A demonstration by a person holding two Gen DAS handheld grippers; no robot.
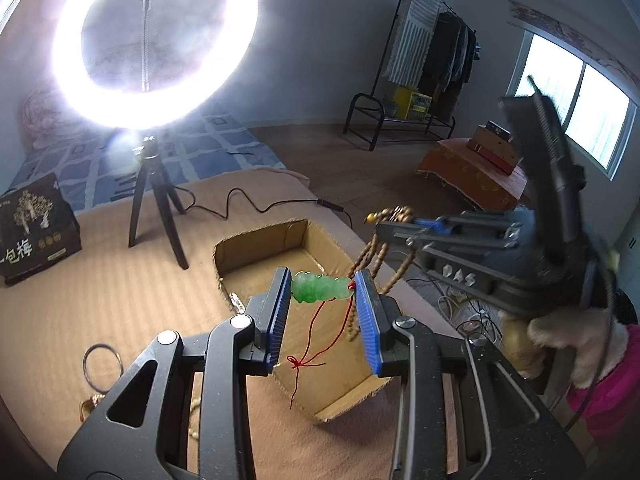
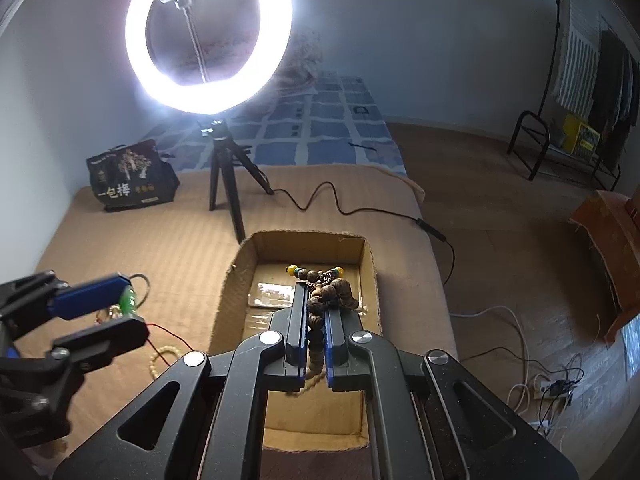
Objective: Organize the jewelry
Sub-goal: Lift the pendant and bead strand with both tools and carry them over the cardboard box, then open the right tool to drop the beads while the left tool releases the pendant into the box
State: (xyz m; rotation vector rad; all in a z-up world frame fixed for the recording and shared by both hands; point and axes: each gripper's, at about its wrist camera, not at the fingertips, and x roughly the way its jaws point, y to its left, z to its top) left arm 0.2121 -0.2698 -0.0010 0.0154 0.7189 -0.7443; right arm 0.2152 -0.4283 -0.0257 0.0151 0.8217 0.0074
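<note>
Left gripper (image 1: 322, 312) clamps green pendant (image 1: 320, 288) end to end, red cord (image 1: 316, 344) dangling free over cardboard box (image 1: 260, 246), likely for drop. Right gripper (image 2: 316, 320) pinched tight on wooden bead string (image 2: 326, 294), hanging above same box. Beyond: metal ring (image 1: 102, 366) on bed (image 1: 120, 280), ring light (image 2: 208, 36).

A ring light (image 1: 156, 40) blazes with heavy glare; a window (image 1: 576, 108) adds daylight. The room is dim, edges curve and darken, and nearby parts blur.
</note>
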